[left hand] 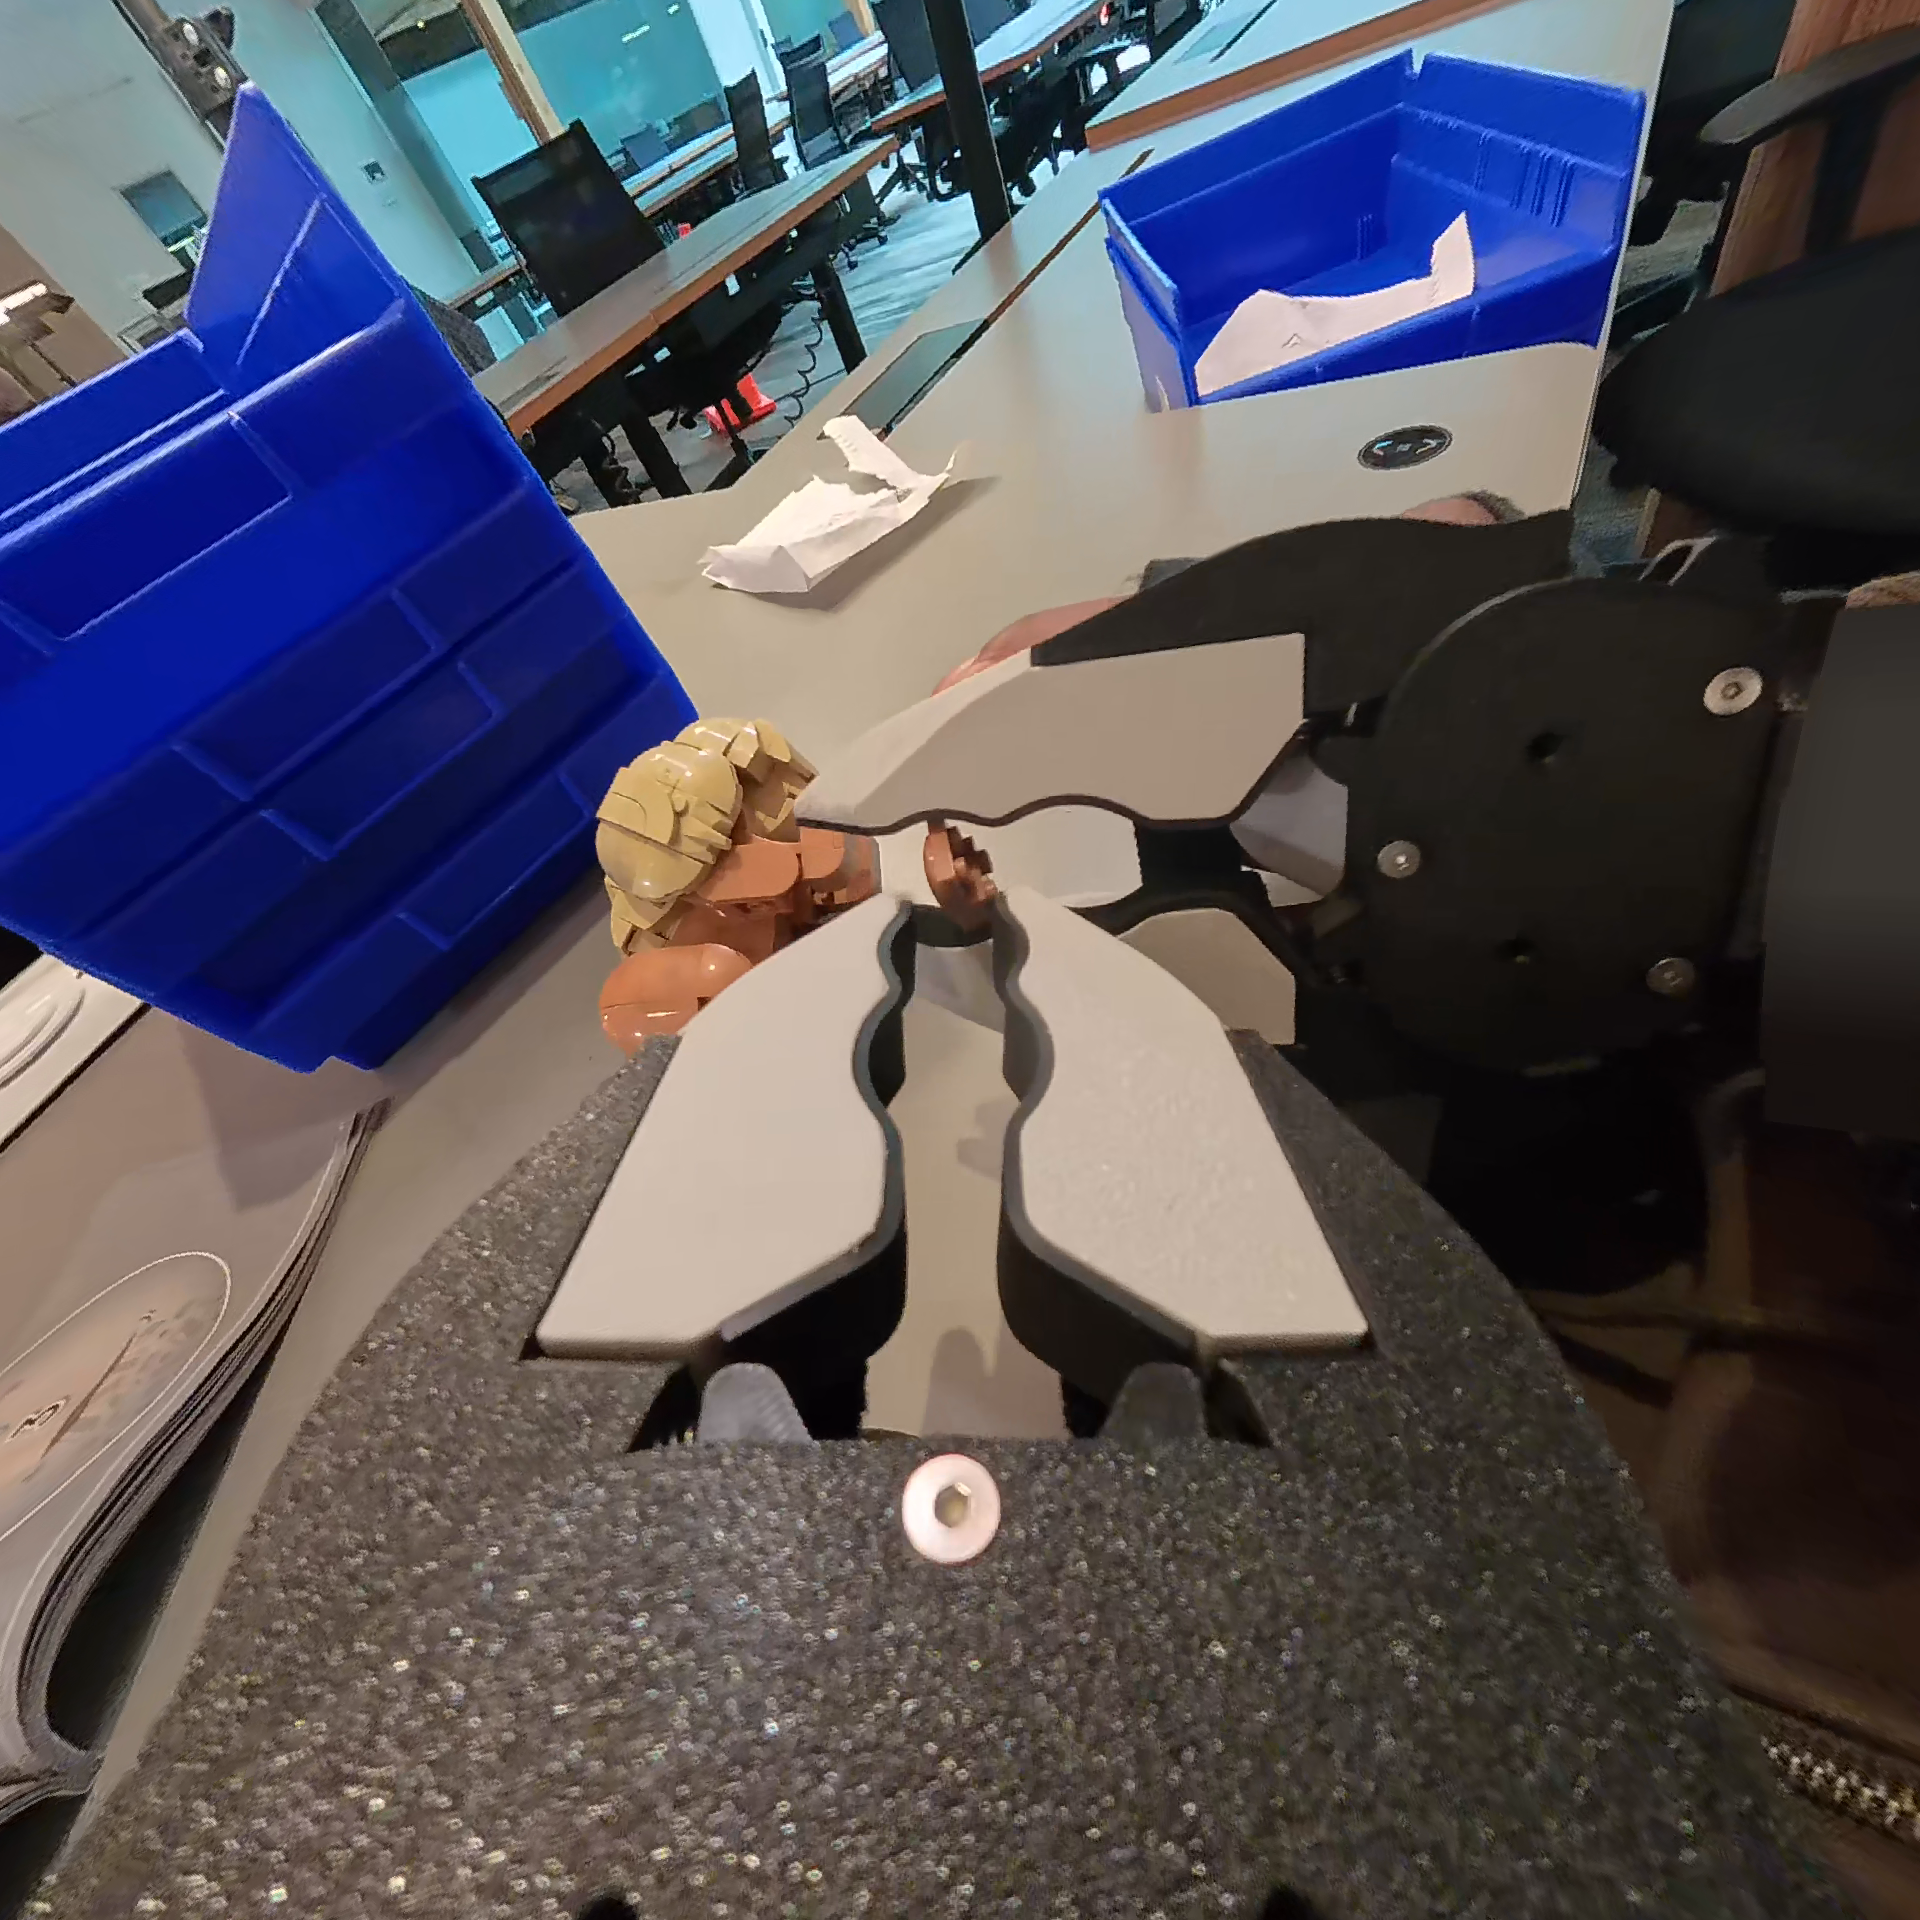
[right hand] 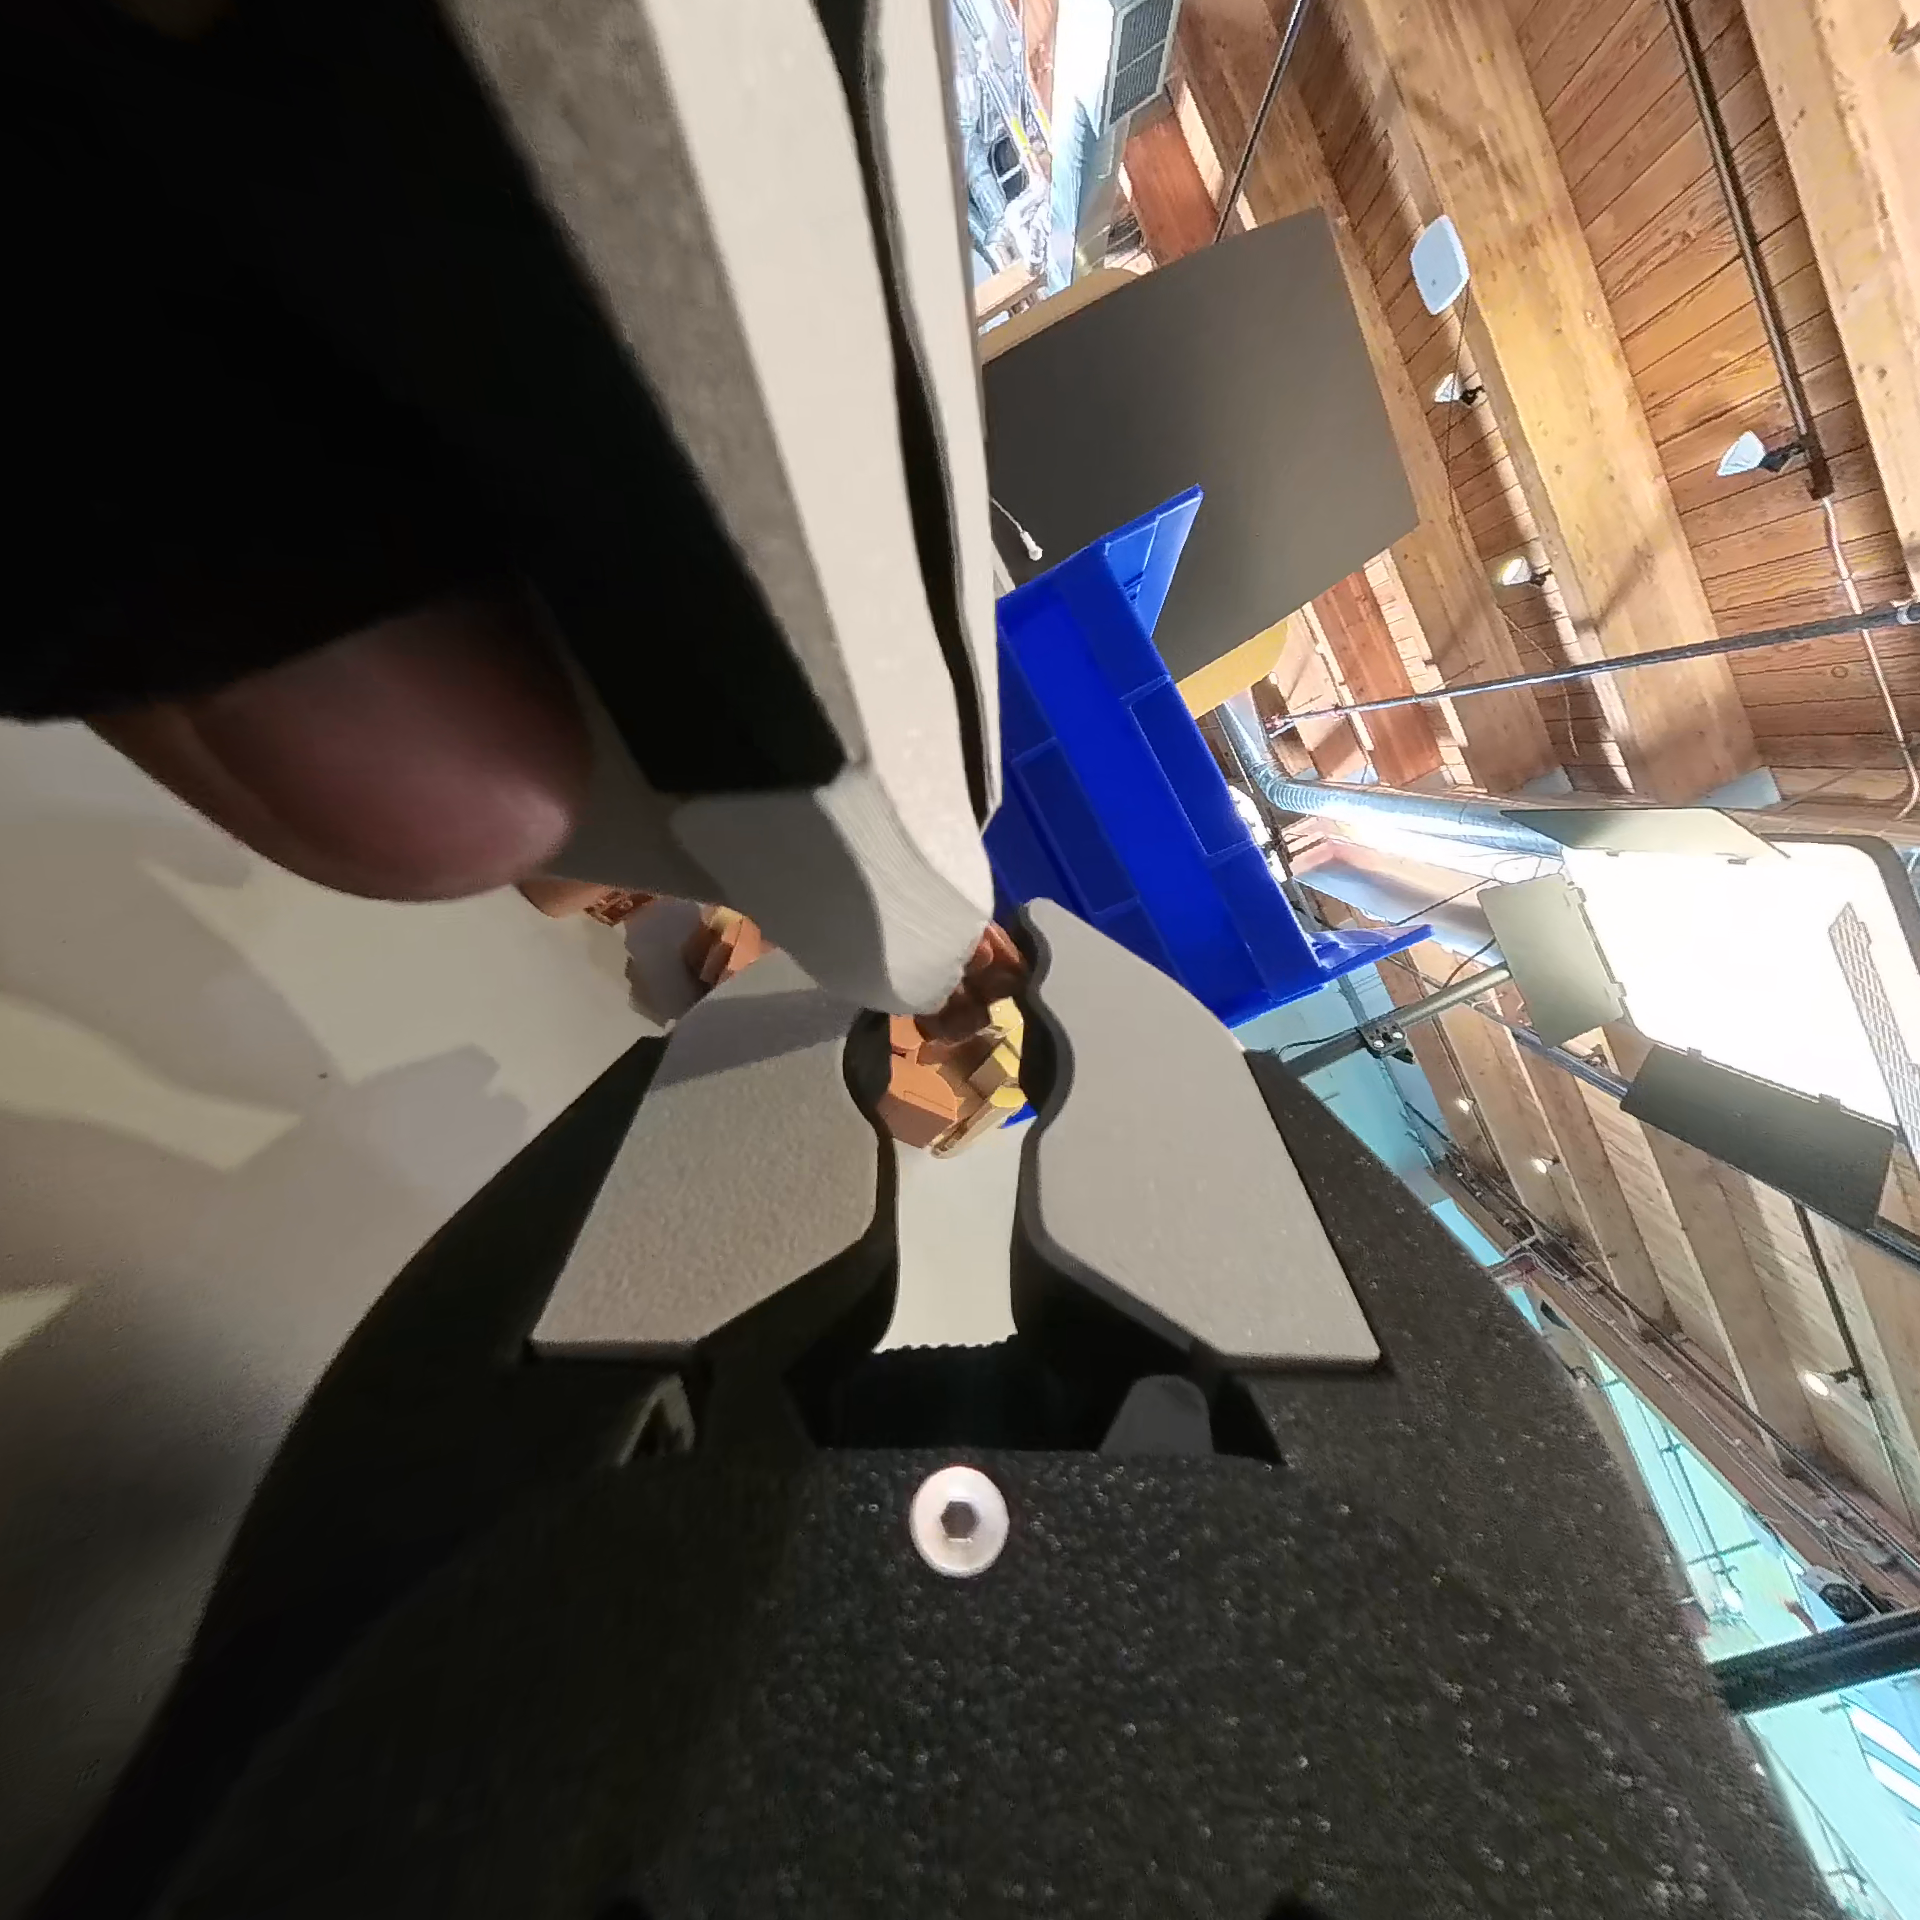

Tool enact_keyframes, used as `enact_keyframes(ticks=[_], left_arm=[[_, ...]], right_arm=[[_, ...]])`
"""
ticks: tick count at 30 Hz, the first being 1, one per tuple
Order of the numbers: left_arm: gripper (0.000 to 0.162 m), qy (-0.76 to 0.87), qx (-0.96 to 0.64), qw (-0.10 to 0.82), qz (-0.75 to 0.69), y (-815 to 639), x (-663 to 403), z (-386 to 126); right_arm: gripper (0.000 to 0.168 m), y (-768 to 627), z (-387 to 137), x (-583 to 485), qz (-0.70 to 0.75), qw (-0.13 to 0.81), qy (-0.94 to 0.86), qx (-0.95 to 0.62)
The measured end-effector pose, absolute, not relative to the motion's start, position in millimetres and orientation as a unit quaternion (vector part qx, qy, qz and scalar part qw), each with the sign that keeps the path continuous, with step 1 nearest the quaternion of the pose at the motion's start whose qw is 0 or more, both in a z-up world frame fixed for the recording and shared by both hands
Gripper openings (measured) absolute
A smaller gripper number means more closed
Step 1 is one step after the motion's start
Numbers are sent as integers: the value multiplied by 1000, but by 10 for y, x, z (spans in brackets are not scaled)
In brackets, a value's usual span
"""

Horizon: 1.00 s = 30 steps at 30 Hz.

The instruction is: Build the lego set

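Observation:
A part-built lego model [left hand: 686,831] of tan and brown bricks is held just above the grey table [left hand: 1091,520]. My right gripper [left hand: 842,842] reaches in from the right and is shut on the model's brown side. My left gripper [left hand: 956,909] is shut on a small round brown piece [left hand: 956,873], held against the model right beside the right gripper's tips. In the right wrist view, the model [right hand: 956,1081] sits between my right gripper's [right hand: 956,1029] jaws. The left gripper [right hand: 940,982] comes down onto it from above. A person's finger [right hand: 364,769] rests by it.
A large blue bin [left hand: 260,675] stands tipped close behind the model on the left. A second blue bin [left hand: 1351,239] with white paper is at the back right. A torn white paper bag [left hand: 831,509] lies mid-table. An instruction booklet [left hand: 156,1299] lies at the near left. A black chair [left hand: 1766,395] is on the right. My two grippers' fingertips are within a few centimetres of each other.

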<state>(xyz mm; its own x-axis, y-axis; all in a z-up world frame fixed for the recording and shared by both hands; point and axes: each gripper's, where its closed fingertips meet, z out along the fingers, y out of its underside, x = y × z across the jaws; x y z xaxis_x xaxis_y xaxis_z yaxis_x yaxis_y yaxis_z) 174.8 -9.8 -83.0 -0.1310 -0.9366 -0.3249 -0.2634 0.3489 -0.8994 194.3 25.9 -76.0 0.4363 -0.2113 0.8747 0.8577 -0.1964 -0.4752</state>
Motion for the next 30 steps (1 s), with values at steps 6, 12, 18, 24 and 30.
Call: enact_keyframes(ticks=[6, 12, 18, 24, 30], left_arm=[[11, 660, -453, 471, -371, -136, 1775, -842], [10, 661, -435, 489, -367, -118, 1779, -853], [9, 705, -414, 475, -324, -83, 1741, -896], [8, 742, -409, 404, -346, -90, 1711, -933], [7, 763, -411, 345, -359, -92, 1677, -981]], right_arm=[[20, 259, -757, 1945, -461, 579, -260, -620], [20, 271, -782, 1948, -461, 575, -264, -622], [21, 296, -830, 1928, -473, 562, -279, -618], [21, 311, -877, 1916, -478, 551, -290, -619], [20, 321, -919, 1890, -478, 543, -303, -621]])
